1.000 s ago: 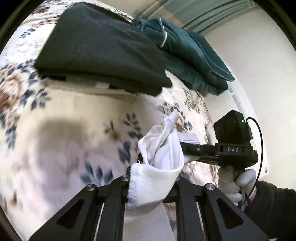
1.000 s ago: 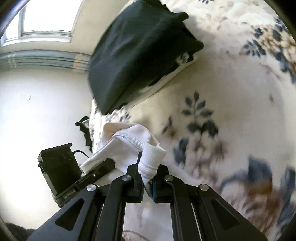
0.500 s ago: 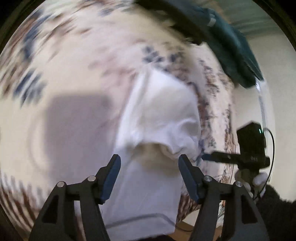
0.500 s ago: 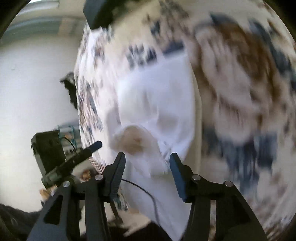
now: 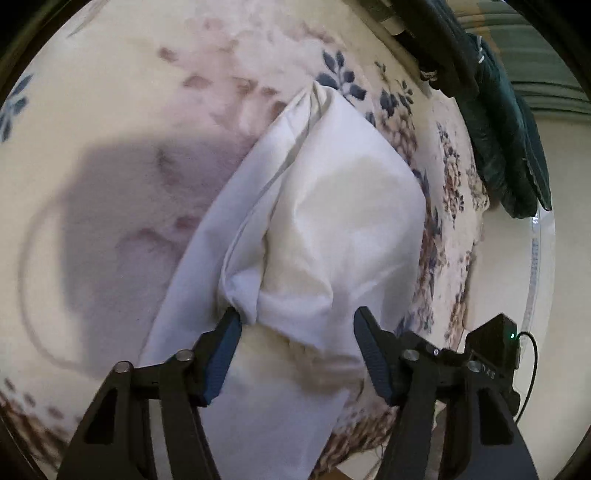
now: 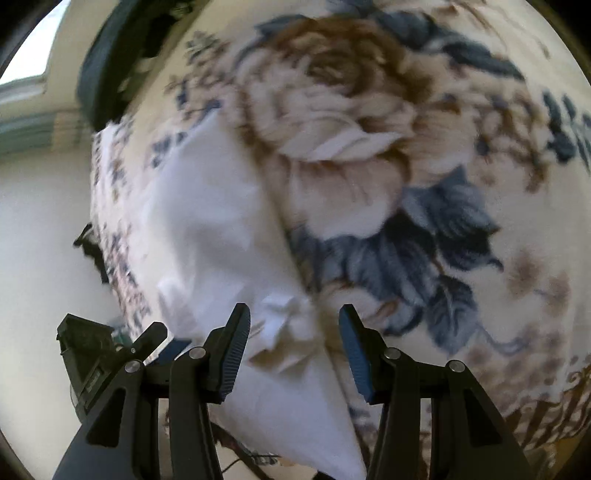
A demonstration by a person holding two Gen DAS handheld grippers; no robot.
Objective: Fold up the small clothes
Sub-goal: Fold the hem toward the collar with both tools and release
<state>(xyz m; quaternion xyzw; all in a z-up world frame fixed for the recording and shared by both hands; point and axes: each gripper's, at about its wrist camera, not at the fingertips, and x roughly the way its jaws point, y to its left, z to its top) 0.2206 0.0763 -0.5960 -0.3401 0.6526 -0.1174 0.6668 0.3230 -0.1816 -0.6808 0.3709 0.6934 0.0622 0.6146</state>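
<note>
White cloth (image 5: pixel 332 229) lay mid-frame on floral bed (image 5: pixel 122 122), lower edge bunched, fold unfinished. Left tool (image 5: pixel 297 325) had just been closing, cloth between pads, ungripped; right tool (image 6: pixel 293 325) released.

white garments: one, a white cloth (image 5: pixel 332 206) lying spread on the blanket, also seen from the right wrist (image 6: pixel 207 229).
floral blankets: one, a cream blanket (image 5: pixel 147 110) with blue leaves and brown roses, under the cloth.
dark garments: at least two at the far edge of the blanket, a black piece (image 5: pixel 439 33) and a dark green piece (image 5: pixel 509 140); the exact number cannot be told, as they overlap.
grippers: two, the left gripper (image 5: pixel 297 354) and the right gripper (image 6: pixel 293 345).
fingers per gripper: two, each with a blue ribbed pad (image 5: pixel 223 363).
windows: one, a bright corner (image 6: pixel 40 55) at upper left.
</note>
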